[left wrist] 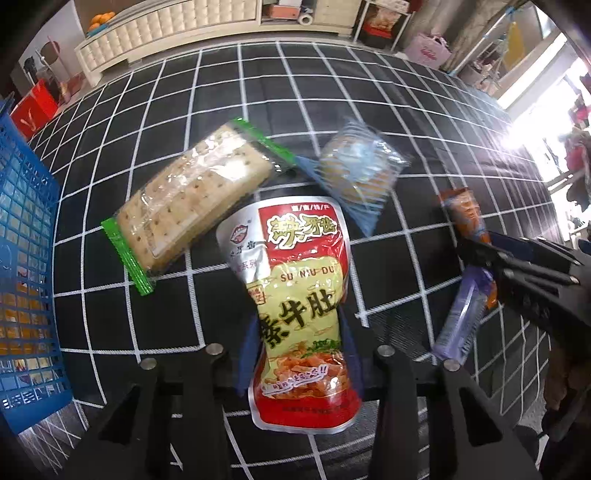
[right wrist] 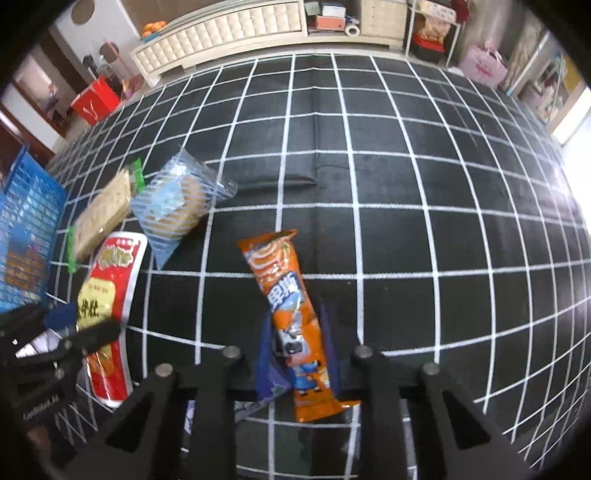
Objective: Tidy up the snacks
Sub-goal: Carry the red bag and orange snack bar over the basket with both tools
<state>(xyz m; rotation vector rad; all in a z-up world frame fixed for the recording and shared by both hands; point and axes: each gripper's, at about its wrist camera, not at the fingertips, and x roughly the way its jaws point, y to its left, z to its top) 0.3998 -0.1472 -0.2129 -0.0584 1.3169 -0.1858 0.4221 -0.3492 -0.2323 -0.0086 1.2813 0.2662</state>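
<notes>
My left gripper is shut on a red and yellow snack pouch, which it holds above the cloth; the pouch also shows in the right wrist view. My right gripper is shut on a long orange snack packet, seen at the right in the left wrist view. A purple packet lies under it, partly hidden. A green-ended cracker pack and a blue-striped biscuit bag lie beyond the pouch.
A blue plastic basket with packets inside stands at the left edge, also in the right wrist view. A black cloth with a white grid covers the surface. A white cabinet and red bag stand beyond.
</notes>
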